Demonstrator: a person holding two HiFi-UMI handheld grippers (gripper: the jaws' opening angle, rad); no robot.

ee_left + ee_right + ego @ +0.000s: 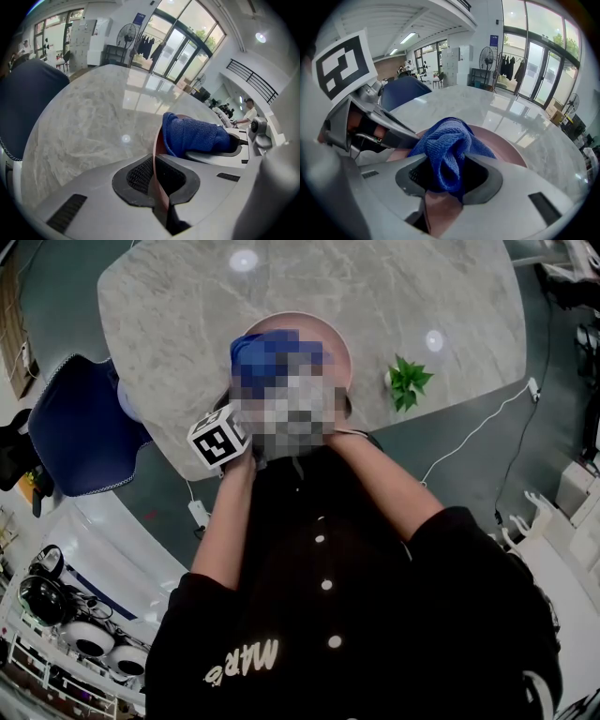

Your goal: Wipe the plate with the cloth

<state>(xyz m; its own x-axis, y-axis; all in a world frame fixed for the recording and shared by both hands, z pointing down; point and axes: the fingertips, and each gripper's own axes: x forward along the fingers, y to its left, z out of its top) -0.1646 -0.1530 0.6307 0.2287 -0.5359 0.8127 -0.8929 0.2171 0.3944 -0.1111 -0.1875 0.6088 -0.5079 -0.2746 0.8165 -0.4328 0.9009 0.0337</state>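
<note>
The pink plate (508, 149) is held tilted above the marble table (187, 315). My left gripper (157, 177) is shut on the plate's rim (158, 144), which runs edge-on between its pads. My right gripper (449, 177) is shut on a bunched blue cloth (447, 143), and the cloth lies against the plate's face. From the left gripper view the cloth (194, 135) sits just right of the rim. In the head view the plate (309, 322) and cloth (246, 351) show above a mosaic patch, with the left gripper's marker cube (217, 437) beside it; the right gripper is hidden there.
A small green plant (408, 381) stands on the table's right part. A dark blue chair (80, 423) sits at the table's left edge. A white cable (473, 432) trails over the floor to the right, and helmets and gear (56, 606) lie at the lower left.
</note>
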